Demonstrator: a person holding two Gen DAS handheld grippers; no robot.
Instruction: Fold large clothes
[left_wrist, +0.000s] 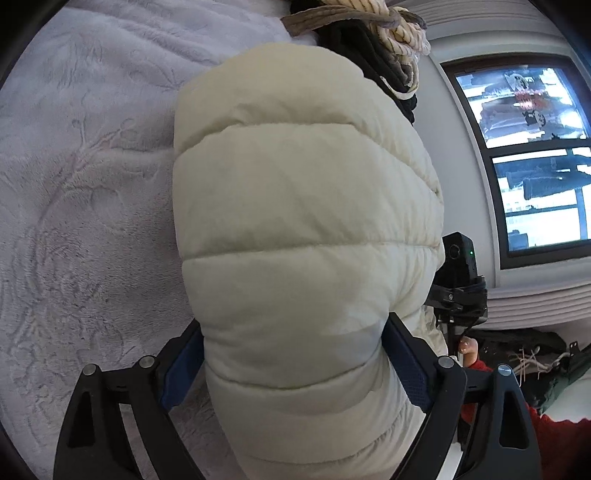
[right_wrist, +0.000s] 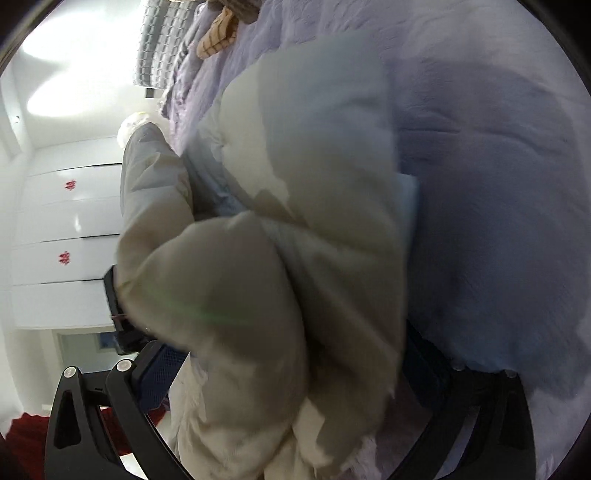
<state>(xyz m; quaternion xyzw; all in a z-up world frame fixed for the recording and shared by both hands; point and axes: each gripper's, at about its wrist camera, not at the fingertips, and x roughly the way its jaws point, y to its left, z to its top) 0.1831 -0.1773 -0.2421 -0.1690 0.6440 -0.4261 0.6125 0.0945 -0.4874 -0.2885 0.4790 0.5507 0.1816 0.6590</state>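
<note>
A cream quilted puffer jacket fills the middle of the left wrist view, bulging up between the fingers. My left gripper is shut on a thick fold of it, blue pads pressing both sides. In the right wrist view the same jacket is bunched and blurred. My right gripper is shut on its padded fabric. Both hold the jacket above a pale lilac plush bedspread, which also shows in the right wrist view.
A pile of other clothes lies at the far end of the bed. A window is on the right. A white wardrobe stands at the left. The other gripper's camera is beside the jacket.
</note>
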